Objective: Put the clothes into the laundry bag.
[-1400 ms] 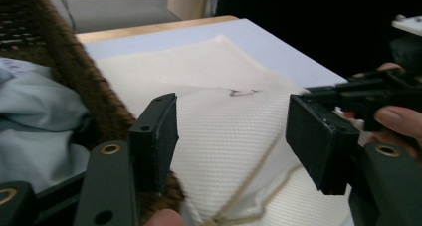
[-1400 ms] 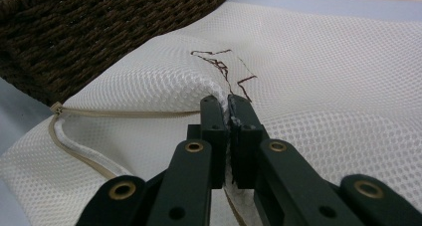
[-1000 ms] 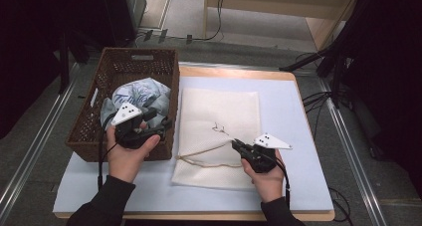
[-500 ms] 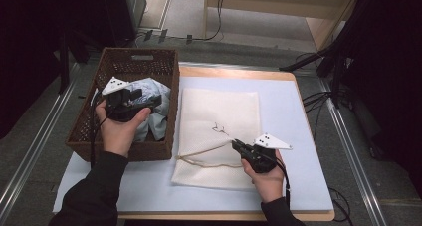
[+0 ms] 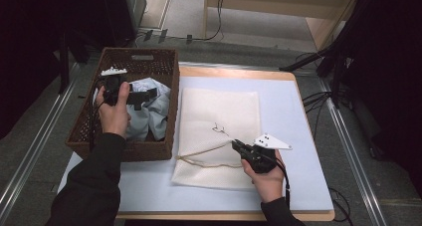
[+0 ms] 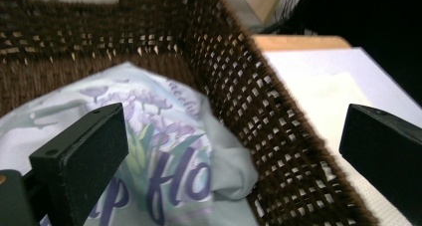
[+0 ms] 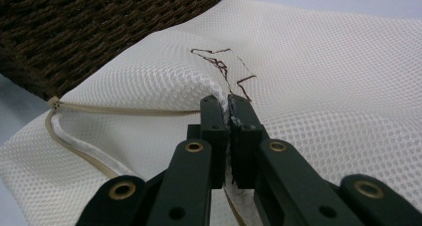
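**Mesh bag pinched at its opening, cloth waiting in the basket**

The white mesh bag (image 5: 219, 129) lies flat on the tabletop (image 5: 298, 116), just right of the basket (image 5: 171, 111), its long axis running away from the person. Its open end, edged with a beige cord (image 7: 74, 136), faces the person's side.

The basket's brown woven wall stands between the bag and the printed cloth (image 5: 147, 111), which lies crumpled inside the basket, pale with purple flowers and lettering.

The right tongs (image 5: 235, 144) are clamped together on a fold of the bag's upper layer near the opening, lifting it into a small ridge. The right hand (image 5: 266, 178) sits low, at the near right of the bag, pointing toward the basket.

The left tongs (image 5: 152, 92) have just been opening and stand wide apart, nothing between them, over the cloth inside the basket. The left hand (image 5: 114, 111) holds them level, pointing toward the basket's right wall.
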Tool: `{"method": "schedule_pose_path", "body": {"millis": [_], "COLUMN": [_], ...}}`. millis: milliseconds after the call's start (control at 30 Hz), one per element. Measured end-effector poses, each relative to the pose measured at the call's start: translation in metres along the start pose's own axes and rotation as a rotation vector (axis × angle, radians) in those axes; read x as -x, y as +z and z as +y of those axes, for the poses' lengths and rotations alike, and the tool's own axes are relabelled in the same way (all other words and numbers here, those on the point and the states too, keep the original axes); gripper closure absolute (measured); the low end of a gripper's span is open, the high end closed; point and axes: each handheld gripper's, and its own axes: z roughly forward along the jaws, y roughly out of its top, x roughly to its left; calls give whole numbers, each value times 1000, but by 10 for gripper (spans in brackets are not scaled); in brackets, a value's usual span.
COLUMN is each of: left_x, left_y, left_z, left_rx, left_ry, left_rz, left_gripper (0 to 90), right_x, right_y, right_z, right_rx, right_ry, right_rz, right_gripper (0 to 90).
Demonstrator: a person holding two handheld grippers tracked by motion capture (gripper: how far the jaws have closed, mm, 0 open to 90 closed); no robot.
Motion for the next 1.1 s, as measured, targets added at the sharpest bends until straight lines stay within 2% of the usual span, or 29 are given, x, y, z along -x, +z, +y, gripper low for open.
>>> {"method": "schedule_pose_path", "body": {"millis": [67, 100, 300, 333, 433, 500, 567, 633, 733, 833, 933, 967, 1000, 1033, 1100], "left_x": [-6, -10, -36, -40, -52, -57, -60, -61, -59, -58, -54, -51, -51, -46, -40], "left_y": [8, 11, 20, 21, 26, 31, 39, 45, 49, 56, 62, 64, 64, 66, 67], "left_z": [0, 0, -4, -5, -9, -13, -20, -23, -24, -28, -30, -30, -30, -31, -30], "left_rx": [-58, -69, -92, -98, -137, -197, -276, -308, -339, -355, -386, -407, -407, -438, -456], "left_ry": [-9, -16, -100, -104, -140, -145, -142, -156, -140, -142, -118, -98, -98, -68, -31], "left_rz": [37, 54, 162, 171, 162, 145, 179, 218, 249, 275, 264, 264, 264, 251, 256], "left_gripper": [0, 0, 0, 0, 0, 0, 0, 0, 0, 0, 0, 0, 0, 11, 76], "right_x": [0, 0, 0, 0, 0, 0, 0, -1, -1, -1, -1, -1, -1, -1, -1], "right_y": [0, 0, 0, 0, 0, 1, 1, 1, 1, 1, 1, 1, 0, 0, 0], "right_z": [0, 0, 0, 0, 0, -1, -1, -1, -1, -1, -2, -2, -2, -2, -2], "right_rx": [-1, -2, 1, 2, 1, -1, -2, -3, -2, -5, -6, -5, -4, -4, -3], "right_ry": [1, 1, -2, -1, -1, -2, -3, -1, -2, -4, -3, -2, -2, -1, 2], "right_rz": [0, 0, 1, 2, 2, 3, 2, 1, 0, -1, -2, 0, 1, 1, 2], "right_gripper": [875, 875, 875, 875, 875, 875, 875, 875, 874, 875, 875, 874, 875, 874, 874]}}
